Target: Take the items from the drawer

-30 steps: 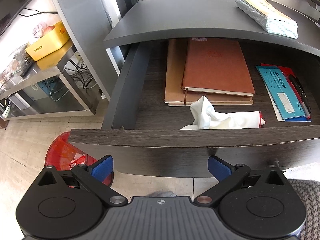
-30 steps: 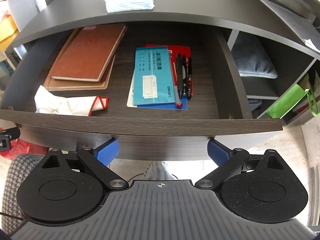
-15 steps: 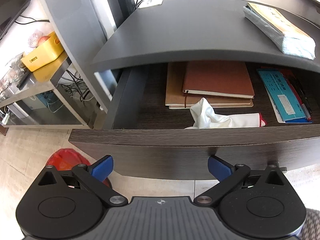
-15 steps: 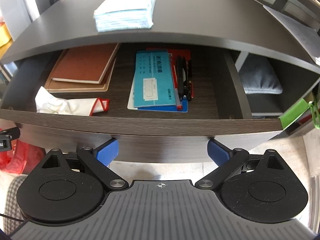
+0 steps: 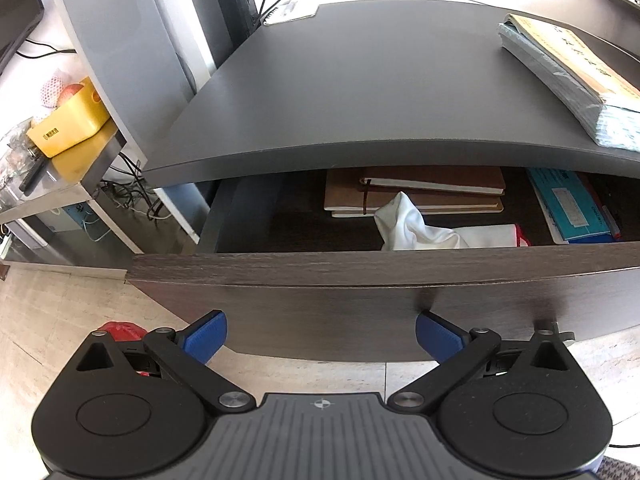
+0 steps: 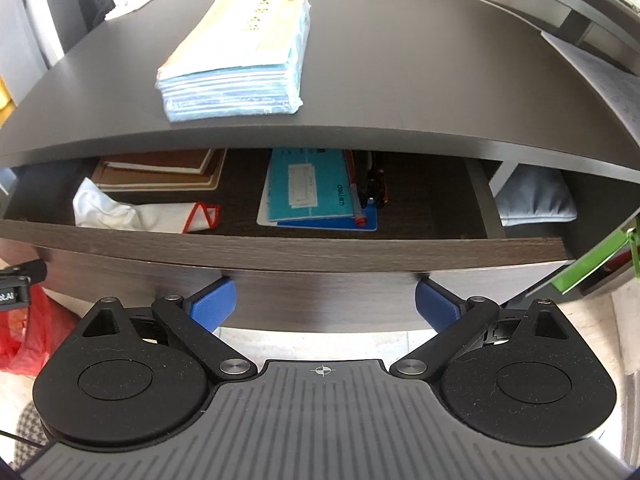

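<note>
The dark wood drawer (image 5: 360, 264) (image 6: 280, 250) stands open under the desk top. Inside lie two stacked brown notebooks (image 5: 432, 188) (image 6: 160, 168), a white cloth with a red edge (image 5: 416, 228) (image 6: 136, 212), a teal booklet (image 5: 568, 204) (image 6: 308, 188) on a blue folder, and pens (image 6: 374, 184). My left gripper (image 5: 320, 334) is open and empty in front of the drawer's face. My right gripper (image 6: 324, 304) is open and empty, also just in front of the drawer front.
A wrapped stack of blue booklets (image 6: 240, 52) (image 5: 572, 76) lies on the desk top (image 5: 380, 80). A metal side table with a yellow box (image 5: 68, 124) stands left. A red bag (image 6: 20, 332) lies on the floor. Open shelves hold a grey cushion (image 6: 532, 196) at right.
Both grippers have dropped lower and tilted up, so the desk top now hides much of the drawer's inside. Both stay open; nothing in the drawer has moved.
</note>
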A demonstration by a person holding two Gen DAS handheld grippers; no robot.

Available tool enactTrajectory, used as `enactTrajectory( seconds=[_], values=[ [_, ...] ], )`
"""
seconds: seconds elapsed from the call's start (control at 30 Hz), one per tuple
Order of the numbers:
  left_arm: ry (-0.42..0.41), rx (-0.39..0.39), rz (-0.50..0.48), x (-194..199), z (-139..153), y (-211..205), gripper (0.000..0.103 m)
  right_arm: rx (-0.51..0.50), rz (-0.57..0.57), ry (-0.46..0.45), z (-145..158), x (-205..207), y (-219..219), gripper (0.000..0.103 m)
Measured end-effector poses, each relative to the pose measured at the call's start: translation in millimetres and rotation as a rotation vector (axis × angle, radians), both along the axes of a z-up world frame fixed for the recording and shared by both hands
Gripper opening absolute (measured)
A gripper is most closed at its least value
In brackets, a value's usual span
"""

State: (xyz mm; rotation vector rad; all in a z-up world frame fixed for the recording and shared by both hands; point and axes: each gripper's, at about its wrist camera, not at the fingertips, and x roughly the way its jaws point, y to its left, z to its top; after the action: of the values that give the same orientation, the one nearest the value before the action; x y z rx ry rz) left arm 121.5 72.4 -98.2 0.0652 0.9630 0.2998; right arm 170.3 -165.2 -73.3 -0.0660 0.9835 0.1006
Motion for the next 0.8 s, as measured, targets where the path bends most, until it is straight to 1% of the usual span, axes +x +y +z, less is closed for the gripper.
enactTrajectory(
  seconds=[0.5,0.8],
  values=[
    [-0.011,-0.008,0.015,34,-2,4,0.102,0.013,-0.001,-0.036,-5,-11,2,0.1],
    [-0.024,0.009,0.017,54,-2,3,0.102,0.017,-0.001,-0.068,-10,-16,2,0.1]
  ],
)
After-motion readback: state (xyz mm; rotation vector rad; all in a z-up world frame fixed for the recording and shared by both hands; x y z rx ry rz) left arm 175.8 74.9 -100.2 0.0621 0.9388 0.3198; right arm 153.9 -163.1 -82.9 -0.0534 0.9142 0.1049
